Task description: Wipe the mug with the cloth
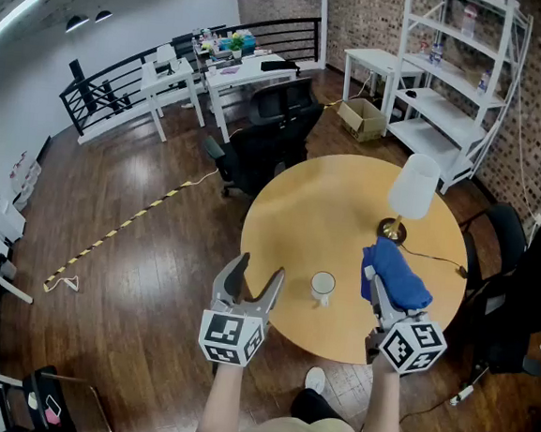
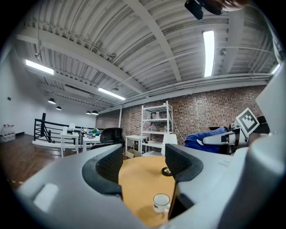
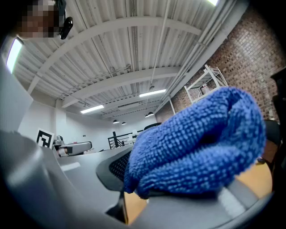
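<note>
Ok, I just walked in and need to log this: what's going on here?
A person holds a tool in each hand at a round table. The right tool grips a bunched blue cloth. The left tool is open and empty, pointed toward a white mug standing on the table. The cloth is not touching the mug yet.

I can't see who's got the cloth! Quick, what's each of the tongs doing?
Left tongs: open, empty; the small white ceramic mug stands ahead.
Right tongs: closed on the fluffy blue cloth.
</note>
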`<move>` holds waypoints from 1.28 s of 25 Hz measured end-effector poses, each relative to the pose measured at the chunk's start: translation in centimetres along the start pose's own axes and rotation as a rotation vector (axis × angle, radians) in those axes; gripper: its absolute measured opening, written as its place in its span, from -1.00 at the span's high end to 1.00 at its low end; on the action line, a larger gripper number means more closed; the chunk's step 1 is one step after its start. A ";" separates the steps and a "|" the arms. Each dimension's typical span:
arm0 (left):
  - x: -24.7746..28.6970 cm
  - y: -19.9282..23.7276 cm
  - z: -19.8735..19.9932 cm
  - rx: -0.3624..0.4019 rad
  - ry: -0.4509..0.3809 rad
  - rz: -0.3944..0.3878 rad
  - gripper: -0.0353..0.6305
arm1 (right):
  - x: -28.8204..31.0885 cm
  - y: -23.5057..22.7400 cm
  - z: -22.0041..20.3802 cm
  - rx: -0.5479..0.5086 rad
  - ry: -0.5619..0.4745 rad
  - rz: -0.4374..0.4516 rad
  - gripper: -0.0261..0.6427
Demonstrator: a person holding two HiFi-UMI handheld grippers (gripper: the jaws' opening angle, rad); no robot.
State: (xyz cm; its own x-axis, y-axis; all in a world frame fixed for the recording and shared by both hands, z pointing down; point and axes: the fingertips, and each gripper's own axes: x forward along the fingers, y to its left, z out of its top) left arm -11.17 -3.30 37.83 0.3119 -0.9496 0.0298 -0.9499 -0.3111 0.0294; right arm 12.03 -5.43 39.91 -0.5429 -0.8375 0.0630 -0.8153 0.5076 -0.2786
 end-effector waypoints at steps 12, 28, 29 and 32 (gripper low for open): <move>12.1 -1.7 -8.2 -0.125 0.174 0.006 0.06 | 7.9 -10.7 1.1 0.029 0.073 0.020 0.70; 9.9 -12.6 -33.9 -0.412 0.732 -0.191 0.10 | 13.4 -8.7 -6.6 0.049 0.341 0.135 0.70; 10.4 -13.1 -34.2 -0.401 0.739 -0.201 0.11 | 14.0 -8.0 -7.2 0.047 0.379 0.166 0.70; 11.8 -13.9 -34.7 -0.357 0.744 -0.210 0.19 | 16.1 -6.5 -9.9 0.032 0.506 0.225 0.70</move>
State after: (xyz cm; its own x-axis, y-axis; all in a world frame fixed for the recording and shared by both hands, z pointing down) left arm 6.38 -8.86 72.43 0.5304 -0.5627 0.6340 -0.8473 -0.3286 0.4173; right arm 6.62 -20.27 52.19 -0.7382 -0.5038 0.4487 -0.6661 0.6494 -0.3667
